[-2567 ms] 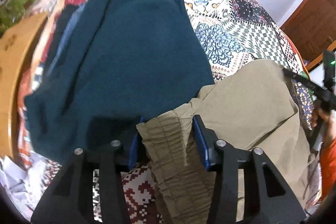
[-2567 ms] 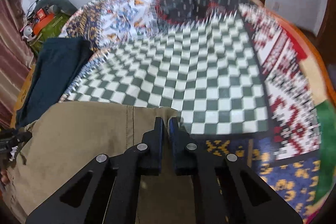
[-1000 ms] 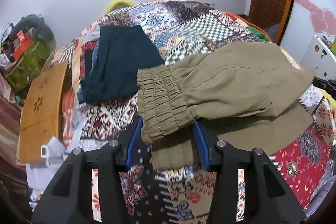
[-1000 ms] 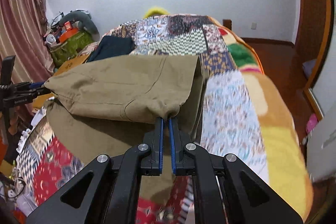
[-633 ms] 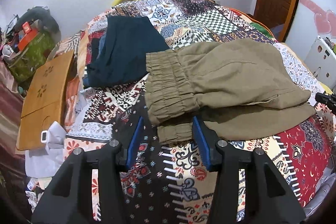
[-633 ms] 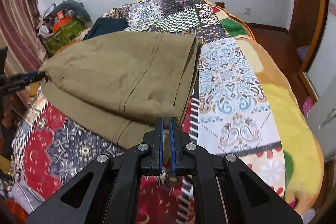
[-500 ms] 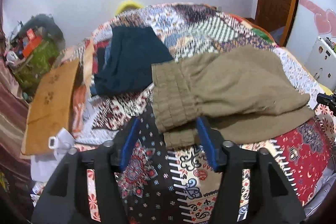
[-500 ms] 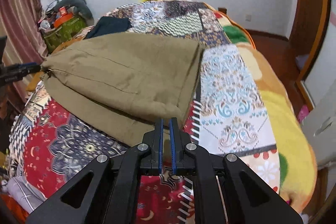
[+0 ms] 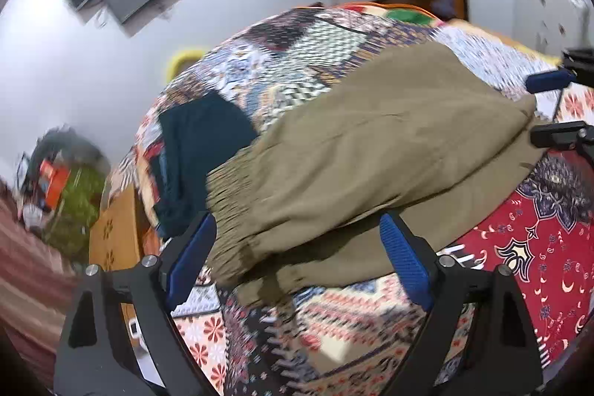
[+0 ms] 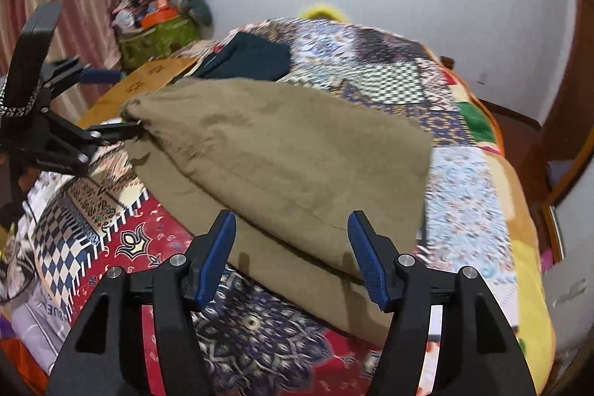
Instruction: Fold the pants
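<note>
The olive-khaki pants lie folded over on the patchwork bedspread, their elastic waistband toward my left gripper. My left gripper is open and empty, just in front of the waistband. In the right wrist view the pants lie flat, the hem end nearest. My right gripper is open and empty above that end. Each gripper shows in the other's view, the right one and the left one.
A folded dark teal garment lies on the bed beyond the khaki pants and also shows in the right wrist view. A wooden board lies at the bed's left edge. Clutter and a green bag stand near the curtain.
Both grippers have opened and let go of the pants, which now rest on the bed. Both have drawn back and tilted up a little.
</note>
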